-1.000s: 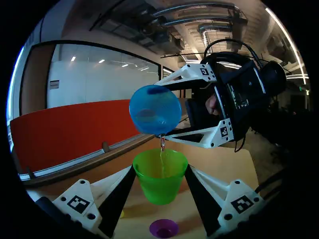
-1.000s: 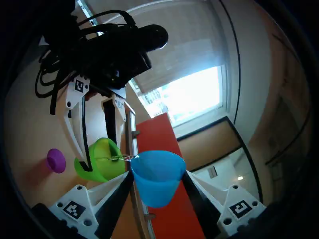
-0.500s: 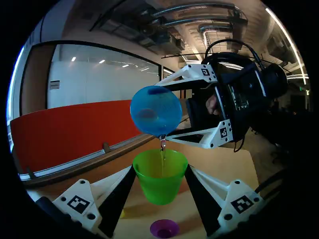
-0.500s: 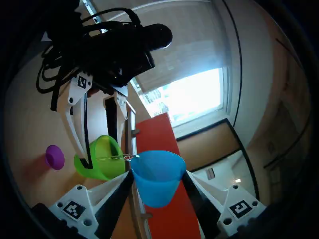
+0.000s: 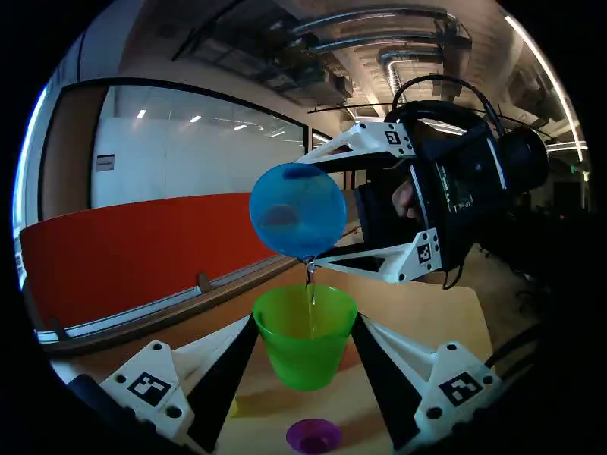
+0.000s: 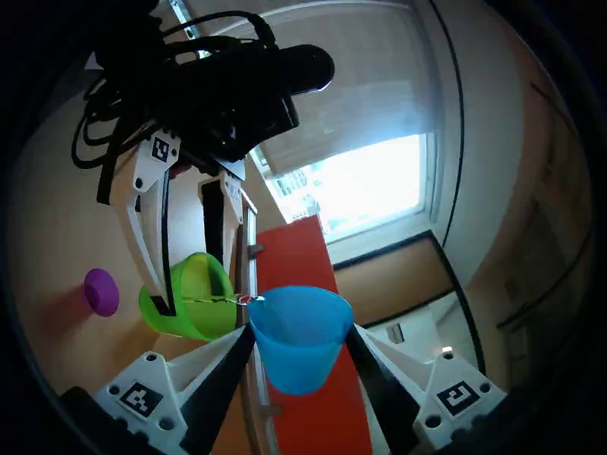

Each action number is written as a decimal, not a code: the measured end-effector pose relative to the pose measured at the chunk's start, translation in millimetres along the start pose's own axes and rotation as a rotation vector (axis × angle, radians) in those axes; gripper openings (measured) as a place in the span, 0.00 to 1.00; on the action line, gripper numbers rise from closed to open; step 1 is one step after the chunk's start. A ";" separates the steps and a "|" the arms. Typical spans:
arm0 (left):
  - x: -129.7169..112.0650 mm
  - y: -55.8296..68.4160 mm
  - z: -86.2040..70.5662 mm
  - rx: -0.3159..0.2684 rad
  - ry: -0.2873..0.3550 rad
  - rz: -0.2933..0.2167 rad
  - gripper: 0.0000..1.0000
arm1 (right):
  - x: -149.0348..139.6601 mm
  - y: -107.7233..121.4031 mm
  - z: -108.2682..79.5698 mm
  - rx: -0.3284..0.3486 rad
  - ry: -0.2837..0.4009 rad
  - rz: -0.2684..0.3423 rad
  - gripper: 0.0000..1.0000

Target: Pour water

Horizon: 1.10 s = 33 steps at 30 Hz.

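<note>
Mid-frame in the left gripper view, the right tool (image 6: 298,334) clamps the tipped blue cup (image 5: 297,211) — a thin water stream (image 5: 309,277) drops into the green cup (image 5: 305,349) gripped by the left tool (image 5: 305,326) below.

Tan wooden table (image 5: 425,311); 1 small purple cup (image 5: 312,436) sits on it.

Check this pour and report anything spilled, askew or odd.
Nothing stands out. The tipped blue cup sends a thin stream straight into the green cup below it, and no spilled water shows on the table.
</note>
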<state>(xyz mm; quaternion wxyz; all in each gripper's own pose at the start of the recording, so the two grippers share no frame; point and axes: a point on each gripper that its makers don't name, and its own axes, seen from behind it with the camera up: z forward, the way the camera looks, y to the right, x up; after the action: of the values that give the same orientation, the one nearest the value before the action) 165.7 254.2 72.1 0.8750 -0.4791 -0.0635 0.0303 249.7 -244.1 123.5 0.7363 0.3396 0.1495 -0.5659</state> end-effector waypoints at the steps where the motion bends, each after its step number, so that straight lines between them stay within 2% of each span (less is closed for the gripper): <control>1: 0.0 -0.1 0.1 0.000 0.000 0.001 0.87 | -0.3 0.1 0.1 0.001 -0.001 -0.003 0.90; 33: 2.0 0.4 -0.5 0.003 0.002 0.005 0.86 | -2.0 4.4 0.1 -0.004 -0.011 -0.069 0.89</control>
<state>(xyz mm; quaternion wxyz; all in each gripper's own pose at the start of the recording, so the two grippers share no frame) 167.7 254.2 71.6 0.8757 -0.4778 -0.0614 0.0320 253.2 -242.1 126.3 0.7177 0.3295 0.1584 -0.5926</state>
